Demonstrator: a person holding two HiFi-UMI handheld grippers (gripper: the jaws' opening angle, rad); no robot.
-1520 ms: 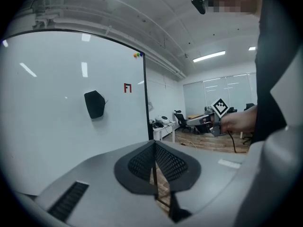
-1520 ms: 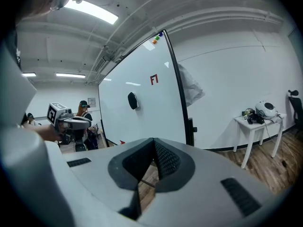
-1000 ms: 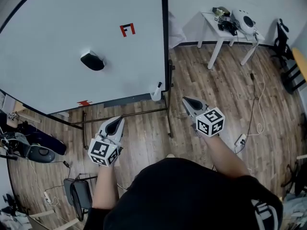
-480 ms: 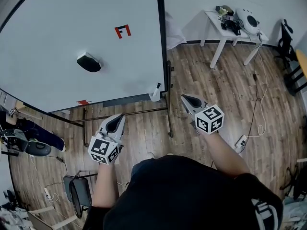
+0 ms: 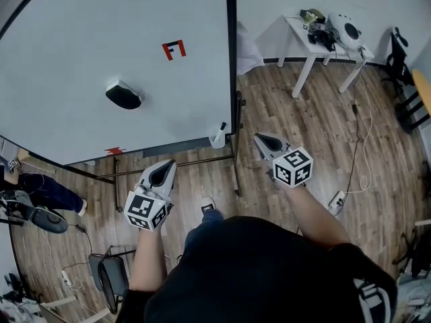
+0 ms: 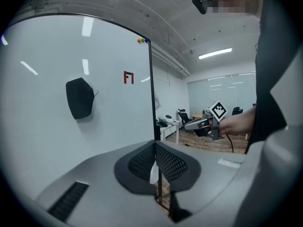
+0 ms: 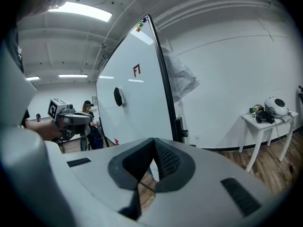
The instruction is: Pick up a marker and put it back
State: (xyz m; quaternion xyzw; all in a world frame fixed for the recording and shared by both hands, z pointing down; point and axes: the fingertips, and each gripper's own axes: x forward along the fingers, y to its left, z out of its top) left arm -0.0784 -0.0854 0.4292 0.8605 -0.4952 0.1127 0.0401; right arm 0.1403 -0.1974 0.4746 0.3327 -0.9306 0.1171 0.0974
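Observation:
A dark marker (image 5: 222, 122) stands in a white cup (image 5: 217, 139) at the lower right corner of the big whiteboard (image 5: 101, 52). My left gripper (image 5: 161, 172) hovers over the floor, below and left of the cup, its jaws shut and empty. My right gripper (image 5: 262, 140) is just right of the cup, also shut with nothing in it. In the left gripper view the pads (image 6: 166, 162) meet in front of the board's edge, and the right gripper (image 6: 191, 125) shows beyond. The right gripper view has its pads (image 7: 165, 161) closed, with the cup partly hidden behind them.
A black eraser (image 5: 123, 95) and a red mark (image 5: 174, 48) are on the board. The board's stand bar (image 5: 175, 161) crosses the wooden floor. A white table (image 5: 316, 38) with gear stands at the back right, cables (image 5: 360, 160) trail nearby, and a chair (image 5: 111, 274) sits lower left.
Both grippers have drifted slightly toward the board's corner. A shoe of the person holding them has come into view between the arms. The person at the far left has shifted.

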